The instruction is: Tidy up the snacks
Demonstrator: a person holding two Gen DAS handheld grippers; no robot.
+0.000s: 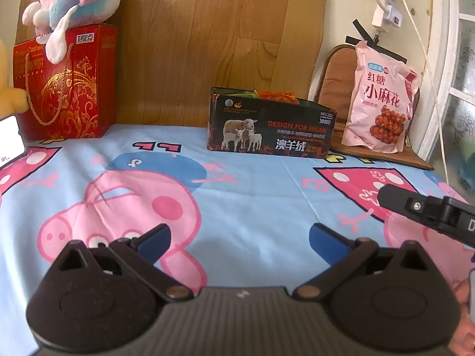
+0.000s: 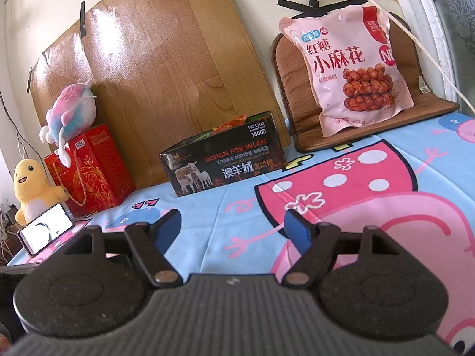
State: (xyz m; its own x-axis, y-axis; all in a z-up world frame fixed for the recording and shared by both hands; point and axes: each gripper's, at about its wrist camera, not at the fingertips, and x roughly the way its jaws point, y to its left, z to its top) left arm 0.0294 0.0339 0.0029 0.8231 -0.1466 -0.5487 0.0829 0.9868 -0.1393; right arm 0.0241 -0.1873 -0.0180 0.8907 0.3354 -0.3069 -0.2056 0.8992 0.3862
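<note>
Cartoon-pig bedsheet [image 1: 243,178] covers the bed, with a wood-grain board behind it. Both grippers hover over bare sheet, well short of everything. At the far edge sits a dark box [image 1: 270,127] holding a few snack packets, its long side running left to right. Farther right, a pink snack bag [image 2: 353,71] leans upright on a brown cushion [image 2: 285,68], its long axis standing up. That bag lies ahead and to the right of the right gripper [image 2: 233,228], whose fingers are wide and empty. The left gripper [image 1: 239,241] is also wide and empty, facing the box more squarely. By my judgement the right hand is nearer the bag.
</note>
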